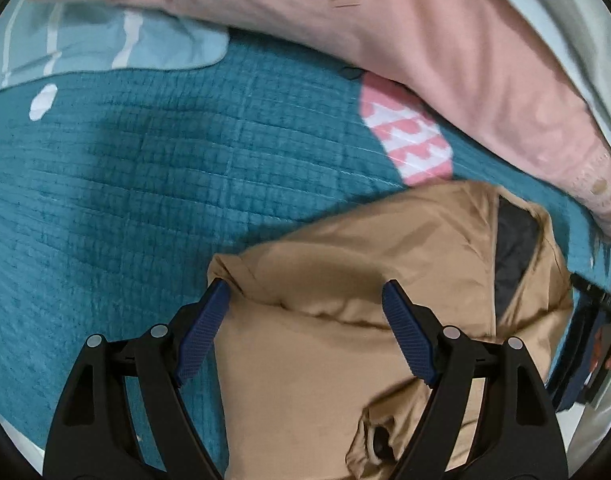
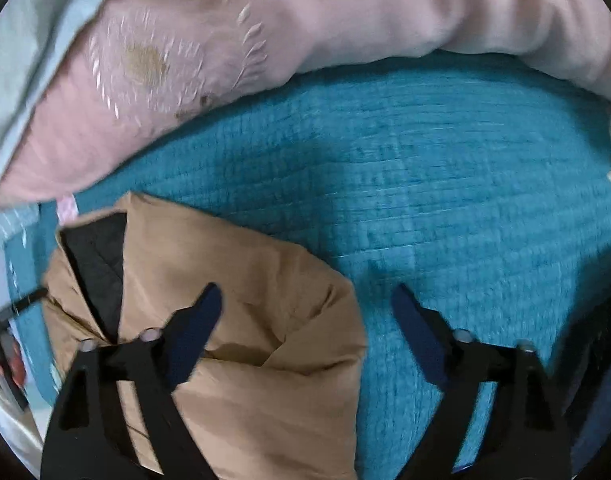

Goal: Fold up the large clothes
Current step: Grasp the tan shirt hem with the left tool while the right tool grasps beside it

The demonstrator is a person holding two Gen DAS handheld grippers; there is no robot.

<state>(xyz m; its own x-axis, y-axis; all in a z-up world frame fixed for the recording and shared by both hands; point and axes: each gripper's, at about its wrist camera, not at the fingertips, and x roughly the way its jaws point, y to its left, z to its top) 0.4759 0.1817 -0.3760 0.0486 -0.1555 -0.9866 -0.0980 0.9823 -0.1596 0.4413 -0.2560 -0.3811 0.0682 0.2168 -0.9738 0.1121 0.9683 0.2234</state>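
A tan padded jacket (image 1: 345, 280) with a dark lining (image 1: 513, 248) lies bunched and folded on the teal quilted bedspread (image 1: 125, 180). My left gripper (image 1: 305, 296) is open, its blue pads straddling the jacket's left corner from above. In the right wrist view the same jacket (image 2: 233, 264) sits at lower left, its lining (image 2: 97, 256) showing. My right gripper (image 2: 305, 300) is open and empty, its left finger over the jacket's right edge, its right finger over bare bedspread (image 2: 445, 184).
A pink embroidered pillow (image 1: 425, 40) lies along the far side; it also shows in the right wrist view (image 2: 265, 40). A light blue striped cloth (image 1: 117, 44) and a pink-and-white patterned piece (image 1: 409, 132) lie on the bedspread. The other gripper shows at the right edge (image 1: 597, 308).
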